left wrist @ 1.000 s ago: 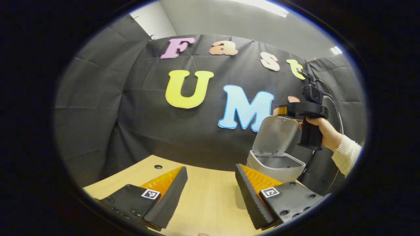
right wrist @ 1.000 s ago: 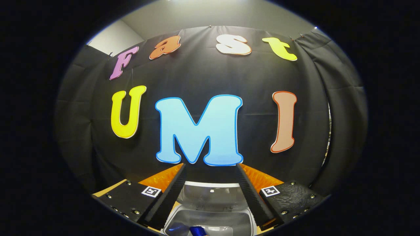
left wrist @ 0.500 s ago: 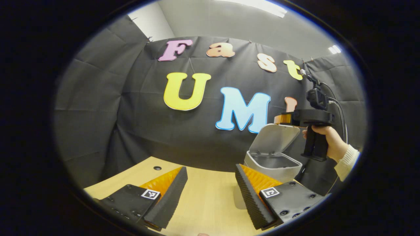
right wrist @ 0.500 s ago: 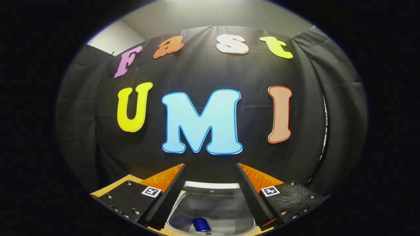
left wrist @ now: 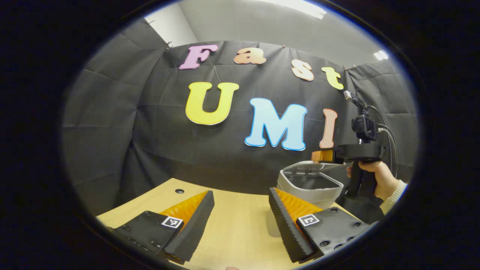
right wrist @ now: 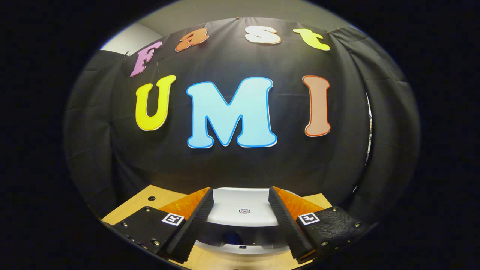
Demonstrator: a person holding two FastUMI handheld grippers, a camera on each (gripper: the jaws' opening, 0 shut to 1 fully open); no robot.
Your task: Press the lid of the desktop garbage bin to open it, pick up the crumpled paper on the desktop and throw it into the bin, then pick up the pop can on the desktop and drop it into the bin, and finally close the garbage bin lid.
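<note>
The garbage bin (left wrist: pixel 310 187) stands on the far right part of the tabletop (left wrist: pixel 240 225), close to the black cloth wall, with its lid (right wrist: pixel 243 212) tilted low over the opening and a dark gap left at the near edge. No readable writing shows on the bin; the lid carries a small round red-and-white target mark (right wrist: pixel 243 211) at its middle. Through the gap, in the right gripper view, a small blue shape (right wrist: pixel 232 237) sits inside the bin, too dim and cut off to identify. The right tool (right wrist: pixel 240 217) hangs just above the lid with its fingers spread wide, one to each side of the mark, holding nothing; whether it touches the lid cannot be told. In the left gripper view a hand (left wrist: pixel 375 178) grips this tool's upright handle, level behind the bin. The left tool (left wrist: pixel 240 221) hovers over bare tabletop to the left, fingers wide apart and empty, each finger base bearing a small square coded tag (left wrist: pixel 171 222).
</note>
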